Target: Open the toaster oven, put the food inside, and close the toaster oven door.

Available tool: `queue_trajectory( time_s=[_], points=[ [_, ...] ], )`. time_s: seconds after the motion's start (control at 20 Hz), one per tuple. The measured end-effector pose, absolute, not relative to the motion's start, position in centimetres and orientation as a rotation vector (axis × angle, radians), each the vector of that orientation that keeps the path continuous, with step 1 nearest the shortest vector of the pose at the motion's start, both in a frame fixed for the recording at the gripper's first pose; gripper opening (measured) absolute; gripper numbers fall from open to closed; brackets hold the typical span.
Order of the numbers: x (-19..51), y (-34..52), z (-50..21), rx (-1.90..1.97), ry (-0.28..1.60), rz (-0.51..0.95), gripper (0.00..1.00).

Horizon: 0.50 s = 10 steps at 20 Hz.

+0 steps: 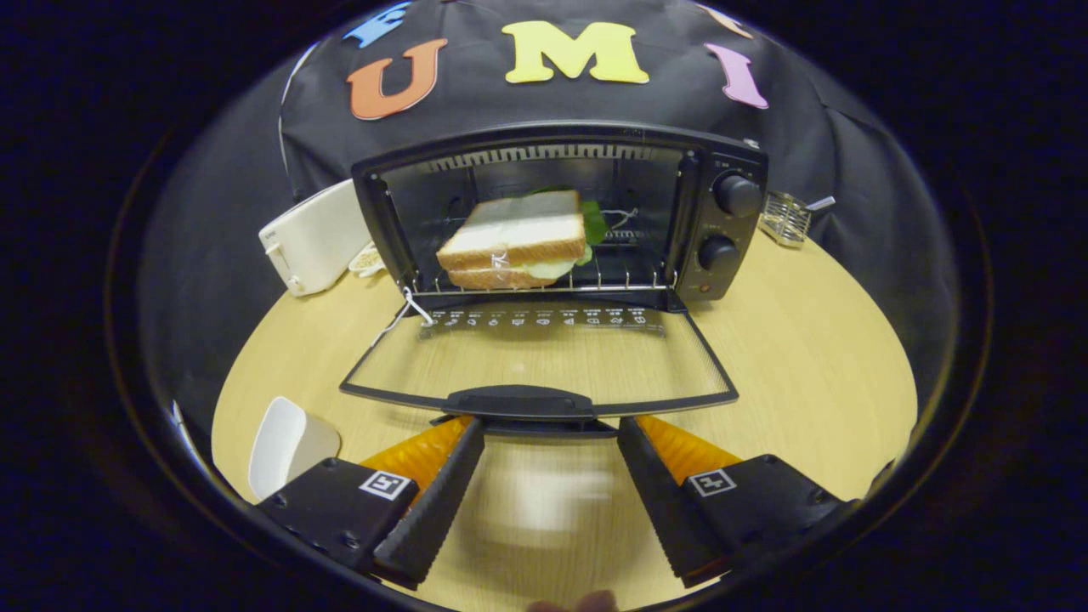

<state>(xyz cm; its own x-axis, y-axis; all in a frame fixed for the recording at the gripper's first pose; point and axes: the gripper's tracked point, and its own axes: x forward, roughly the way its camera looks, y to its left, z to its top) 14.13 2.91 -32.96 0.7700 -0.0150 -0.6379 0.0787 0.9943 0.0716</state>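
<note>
Pale wood tabletop (807, 357), round-edged, with a black toaster oven (561, 212) standing toward its far side against the dark cloth wall. Oven door (544, 361) fully dropped, lying flat toward the viewer, glass panel see-through, wood grain visible beneath it. Door handle (520, 401), a dark curved bar, at the near edge of the door.

Inside the oven, resting on the wire rack (544, 285): the sandwich (514, 238), two slices of white bread with toasted-looking brown crusts, a pale filling and a green leaf poking out at the right side. Sits slightly left of centre in the cavity, near the front of the rack, fully within the opening.

Gripper (551, 433) held low over the table, just in front of the door handle. Fingers spread wide apart, gripping nothing; fingertips flank the handle's two ends, seemingly just beneath or touching its near edge, contact hard to confirm.

Judged stage: opening done, food placed, closing still to come. Next move likely calls for getting under or onto the handle and swinging the door up on its hinge until it meets the oven front, following an arc rather than a straight push, so as not to shove the whole oven backward.

Elsewhere on the table: a white slot toaster (310, 242) left of the oven, a small wire basket (786, 217) to its right, a white container (289, 446) near the left finger. Two round knobs (727, 223) on the oven's right panel.
</note>
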Motion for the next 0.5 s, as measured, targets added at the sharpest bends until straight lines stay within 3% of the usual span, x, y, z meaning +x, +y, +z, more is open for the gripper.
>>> queue_trajectory(
  time_s=[0.5],
  points=[
    [18.5, 2.5, -23.0, 0.092, 0.555, -0.033, 1.00]
  ],
)
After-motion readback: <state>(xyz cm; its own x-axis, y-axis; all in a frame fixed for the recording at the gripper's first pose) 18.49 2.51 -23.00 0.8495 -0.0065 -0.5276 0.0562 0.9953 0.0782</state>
